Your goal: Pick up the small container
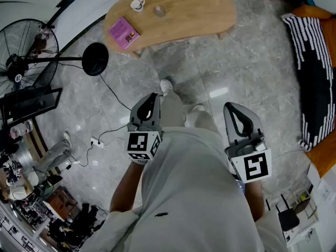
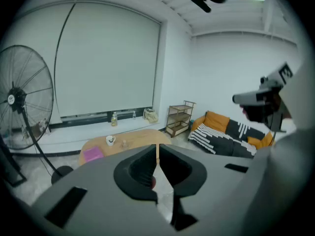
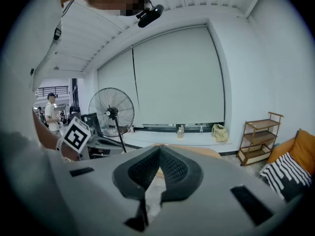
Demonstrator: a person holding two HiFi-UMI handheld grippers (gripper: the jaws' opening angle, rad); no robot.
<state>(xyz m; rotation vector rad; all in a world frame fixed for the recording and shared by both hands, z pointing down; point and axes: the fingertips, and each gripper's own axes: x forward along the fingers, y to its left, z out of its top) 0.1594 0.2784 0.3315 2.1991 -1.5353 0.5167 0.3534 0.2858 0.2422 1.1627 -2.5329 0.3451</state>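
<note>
left gripper (image 1: 151, 98) and right gripper (image 1: 231, 108) are held with jaws pressed together and empty, low by the person's body over the tiled floor (image 1: 210, 72), well apart from the wooden table (image 1: 197, 12), where the small container (image 1: 160, 10) is seen upright near a white cup (image 1: 137, 4) and a purple book (image 1: 124, 32).

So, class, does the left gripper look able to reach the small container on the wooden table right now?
Probably not yet. The left gripper is shut and held by the person's body, with floor between it and the table. Nothing crowds the small container, so stepping closer should do.
</note>
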